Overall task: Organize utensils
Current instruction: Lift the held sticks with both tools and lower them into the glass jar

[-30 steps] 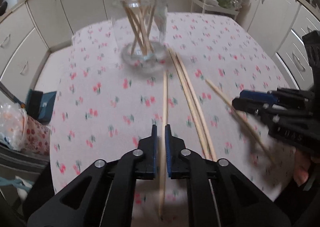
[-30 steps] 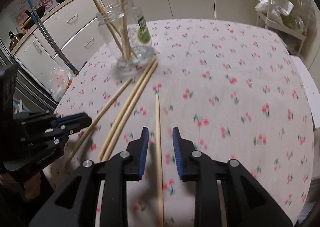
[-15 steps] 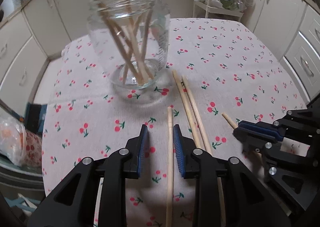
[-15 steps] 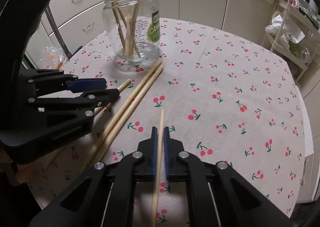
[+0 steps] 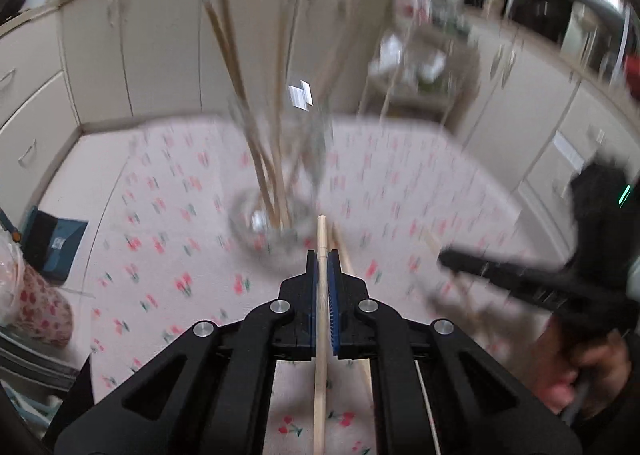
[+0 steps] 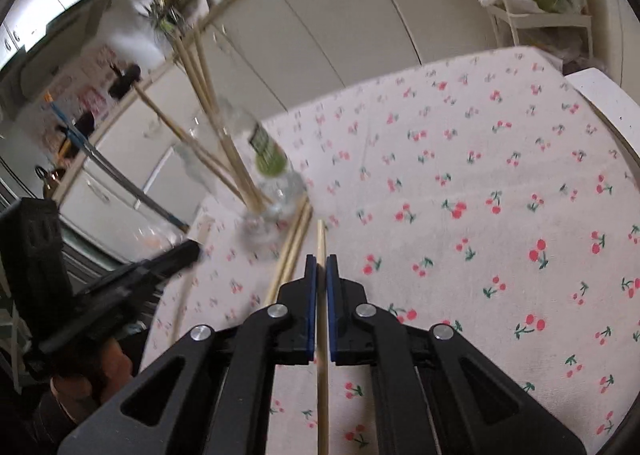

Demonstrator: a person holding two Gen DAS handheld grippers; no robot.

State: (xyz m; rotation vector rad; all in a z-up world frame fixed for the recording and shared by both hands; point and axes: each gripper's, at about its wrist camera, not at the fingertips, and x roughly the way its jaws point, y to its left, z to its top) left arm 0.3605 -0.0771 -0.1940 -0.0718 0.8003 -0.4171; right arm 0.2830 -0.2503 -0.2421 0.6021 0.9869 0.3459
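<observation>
My left gripper (image 5: 322, 259) is shut on a wooden chopstick (image 5: 321, 239) and holds it above the table, pointing at a glass jar (image 5: 276, 211) with several chopsticks standing in it. My right gripper (image 6: 320, 261) is shut on another chopstick (image 6: 321, 239), also lifted off the cloth. The jar (image 6: 272, 191) with its green label shows left of centre in the right wrist view. Two chopsticks (image 6: 294, 243) lie side by side on the cherry-print tablecloth (image 6: 480, 195) beside the jar. The left wrist view is blurred by motion.
The right gripper's body (image 5: 560, 283) and hand are at the right of the left wrist view; the left gripper (image 6: 100, 287) is at the left of the right wrist view. Kitchen cabinets (image 5: 120, 55) surround the table. A white shelf rack (image 6: 532, 15) stands behind.
My left gripper closed on its chopstick after having opened around it, and both grippers have lifted and tilted their chopsticks up from the table. The right gripper closed earlier and stays shut.
</observation>
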